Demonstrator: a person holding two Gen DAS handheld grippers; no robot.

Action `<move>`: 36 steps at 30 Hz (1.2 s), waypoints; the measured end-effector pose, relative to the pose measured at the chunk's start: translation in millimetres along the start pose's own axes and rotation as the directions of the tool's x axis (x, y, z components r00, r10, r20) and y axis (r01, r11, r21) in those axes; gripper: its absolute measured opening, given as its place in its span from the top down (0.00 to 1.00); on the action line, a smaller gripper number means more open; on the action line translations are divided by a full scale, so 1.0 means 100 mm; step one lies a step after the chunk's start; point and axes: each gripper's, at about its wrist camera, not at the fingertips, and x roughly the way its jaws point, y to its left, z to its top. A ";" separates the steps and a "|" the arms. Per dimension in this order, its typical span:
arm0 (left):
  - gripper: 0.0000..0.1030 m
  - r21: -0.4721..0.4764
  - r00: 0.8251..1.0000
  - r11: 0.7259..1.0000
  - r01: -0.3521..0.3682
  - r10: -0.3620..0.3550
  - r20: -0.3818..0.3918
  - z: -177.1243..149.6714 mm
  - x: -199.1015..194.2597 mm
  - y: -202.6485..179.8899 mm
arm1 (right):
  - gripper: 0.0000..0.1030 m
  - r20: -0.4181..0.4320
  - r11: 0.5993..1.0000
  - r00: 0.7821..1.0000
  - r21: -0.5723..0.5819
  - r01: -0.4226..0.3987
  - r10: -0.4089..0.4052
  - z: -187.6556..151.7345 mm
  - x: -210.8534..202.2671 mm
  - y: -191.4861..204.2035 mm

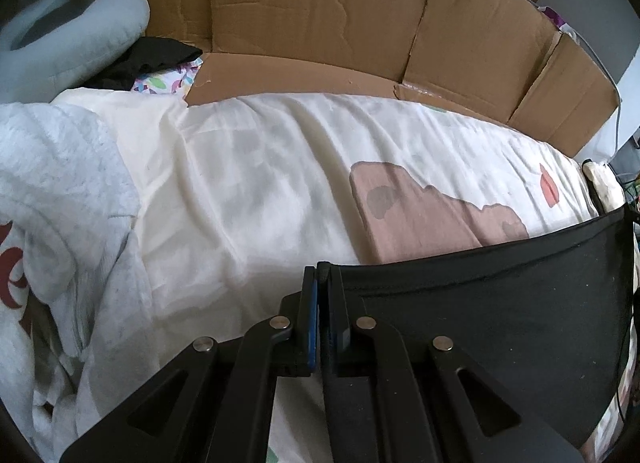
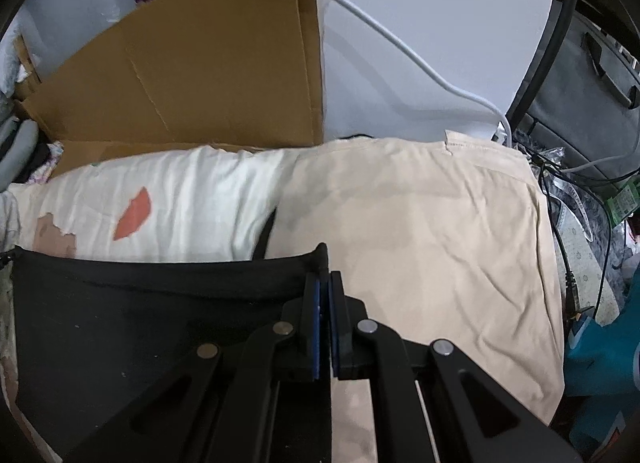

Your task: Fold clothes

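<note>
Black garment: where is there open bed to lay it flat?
Free: white quilt between white fleece pile and cardboard, ahead of the black garment; also the beige cloth. Crowded: cables at its right edge.

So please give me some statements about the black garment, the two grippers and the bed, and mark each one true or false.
1. Both grippers are shut on the black garment. True: the left gripper holds one corner and the right gripper the other.
2. The black garment hangs crumpled in a ball. False: it is stretched between the two grippers.
3. Brown cardboard stands behind the bed. True.
4. The beige cloth lies on the floor. False: it lies spread on the bed, beside the white bedding.
5. The left jaws stand wide open. False: they are closed.
</note>
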 end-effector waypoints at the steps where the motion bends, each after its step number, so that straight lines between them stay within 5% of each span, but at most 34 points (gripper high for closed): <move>1: 0.97 0.003 1.000 1.000 -0.003 0.003 -0.007 0.01 0.04 -0.01 | 0.97 -0.010 1.000 1.000 -0.004 0.014 -0.014 -0.01 0.04 0.01; 8: 0.94 -0.032 0.995 0.999 -0.017 0.014 -0.094 0.02 0.27 -0.01 | 0.88 -0.029 0.999 1.000 0.049 0.013 -0.011 -0.04 0.05 -0.05; 12: 0.69 -0.038 0.995 0.997 -0.062 0.059 -0.085 0.07 0.09 -0.01 | 0.76 0.020 0.998 1.000 0.061 0.010 -0.011 -0.08 -0.13 -0.07; 19: 0.69 0.016 0.997 1.000 -0.014 0.015 -0.076 -0.01 -0.30 -0.38 | 0.76 0.065 0.987 0.986 0.018 -0.158 0.156 -0.36 -0.51 0.22; 26: 0.69 0.056 0.994 0.997 0.062 -0.056 -0.098 -0.20 -0.57 -0.94 | 0.76 0.001 0.953 0.958 -0.105 -0.285 0.287 -0.79 -0.62 0.71; 36: 0.69 0.044 0.988 0.995 0.089 -0.082 -0.134 -0.73 -0.79 -1.58 | 0.76 -0.062 0.909 0.915 -0.107 -0.402 0.398 -1.26 -0.69 1.09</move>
